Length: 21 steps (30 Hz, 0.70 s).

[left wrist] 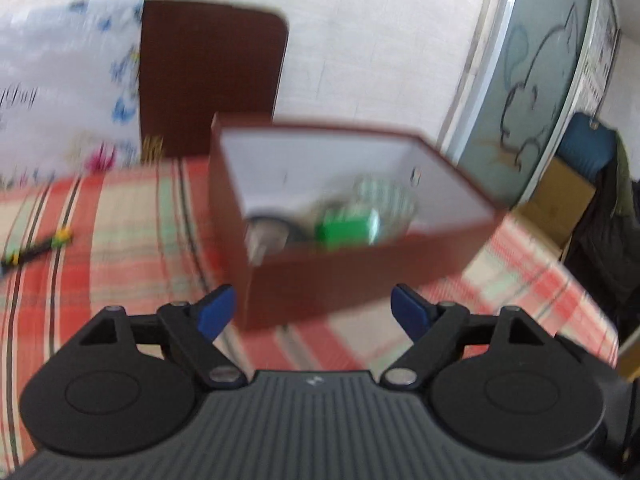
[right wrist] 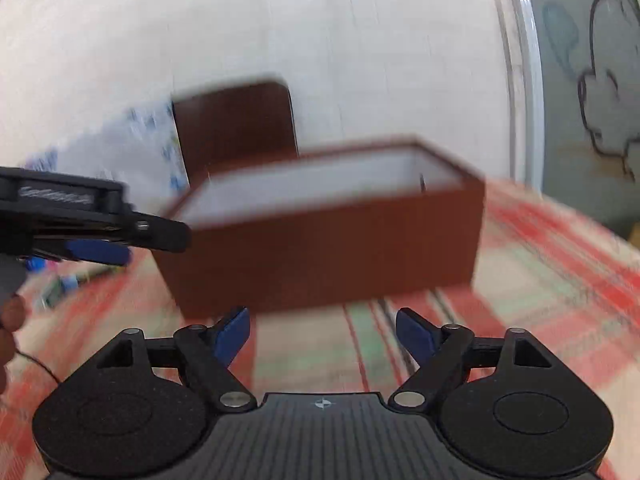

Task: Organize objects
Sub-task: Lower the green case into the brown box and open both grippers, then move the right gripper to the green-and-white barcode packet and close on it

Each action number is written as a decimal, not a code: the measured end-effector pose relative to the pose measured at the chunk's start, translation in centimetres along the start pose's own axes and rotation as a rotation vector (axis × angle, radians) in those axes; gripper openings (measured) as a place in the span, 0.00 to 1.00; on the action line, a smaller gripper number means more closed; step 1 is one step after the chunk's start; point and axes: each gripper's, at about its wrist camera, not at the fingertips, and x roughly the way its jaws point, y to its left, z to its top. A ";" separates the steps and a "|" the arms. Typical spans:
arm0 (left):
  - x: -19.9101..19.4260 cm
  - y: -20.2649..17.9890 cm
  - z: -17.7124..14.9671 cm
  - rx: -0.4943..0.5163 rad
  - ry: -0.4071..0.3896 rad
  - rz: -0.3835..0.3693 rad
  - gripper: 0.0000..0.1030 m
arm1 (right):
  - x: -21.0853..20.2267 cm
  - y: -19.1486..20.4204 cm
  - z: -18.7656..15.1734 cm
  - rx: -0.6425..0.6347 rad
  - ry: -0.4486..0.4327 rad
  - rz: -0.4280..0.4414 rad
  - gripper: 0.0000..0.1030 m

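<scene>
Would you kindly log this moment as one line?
left claw: open, empty | right claw: open, empty | brown box: on table, holds green item

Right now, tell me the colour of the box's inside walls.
White inside the reddish-brown box; the left wrist view shows it best.

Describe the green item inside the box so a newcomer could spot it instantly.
On the plaid tablecloth stands an open brown box with white inner walls. The green block lies near its front wall, between a round metallic object and a patterned item; nothing else inside is solid green.
</scene>
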 end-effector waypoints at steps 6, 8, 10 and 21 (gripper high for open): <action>-1.9 5.6 -4.0 -0.014 0.053 0.136 0.84 | -0.2 5.4 -0.1 -0.027 0.097 0.079 0.70; -3.5 9.2 -4.3 -0.071 0.015 0.218 0.84 | 0.1 9.0 -0.4 -0.136 0.103 0.160 0.61; -5.1 13.4 -4.7 -0.140 -0.026 0.328 0.84 | 1.1 12.3 -0.5 -0.225 0.122 0.248 0.54; -9.5 26.6 -9.1 -0.516 -0.264 0.633 0.89 | 12.5 30.0 6.0 -0.473 0.101 0.515 0.52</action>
